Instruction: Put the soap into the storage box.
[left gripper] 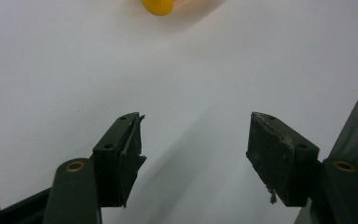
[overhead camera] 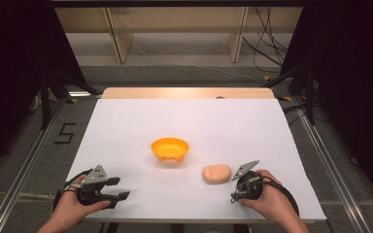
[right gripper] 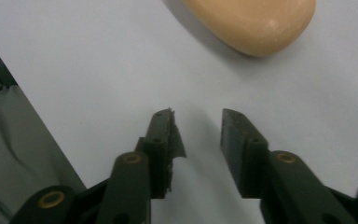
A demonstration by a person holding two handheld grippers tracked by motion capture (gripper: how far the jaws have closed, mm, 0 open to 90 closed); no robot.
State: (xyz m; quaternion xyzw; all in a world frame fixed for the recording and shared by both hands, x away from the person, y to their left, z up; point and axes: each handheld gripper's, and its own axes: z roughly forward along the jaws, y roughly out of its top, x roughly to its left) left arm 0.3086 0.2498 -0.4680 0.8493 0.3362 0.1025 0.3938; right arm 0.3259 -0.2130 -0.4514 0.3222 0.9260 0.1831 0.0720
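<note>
Nothing is grasped yet: the peach bun (overhead camera: 217,173) lies at four o'clock of the orange bowl (overhead camera: 170,148). The right gripper (right gripper: 198,122) is held narrow and empty beside the bun, the left gripper (left gripper: 196,135) wide and empty; pickup and placement are judged outstanding.

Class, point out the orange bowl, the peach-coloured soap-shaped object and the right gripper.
orange bowl (overhead camera: 170,148), high view, on its inside.
peach-coloured object (overhead camera: 216,173), high view, on its top face.
right gripper (right gripper: 196,128), right gripper view, midway between its fingertips.

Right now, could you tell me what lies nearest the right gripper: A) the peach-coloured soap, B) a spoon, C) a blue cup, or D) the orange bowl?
A: the soap lies on the table just beside the right gripper, while the bowl sits farther off.
</note>
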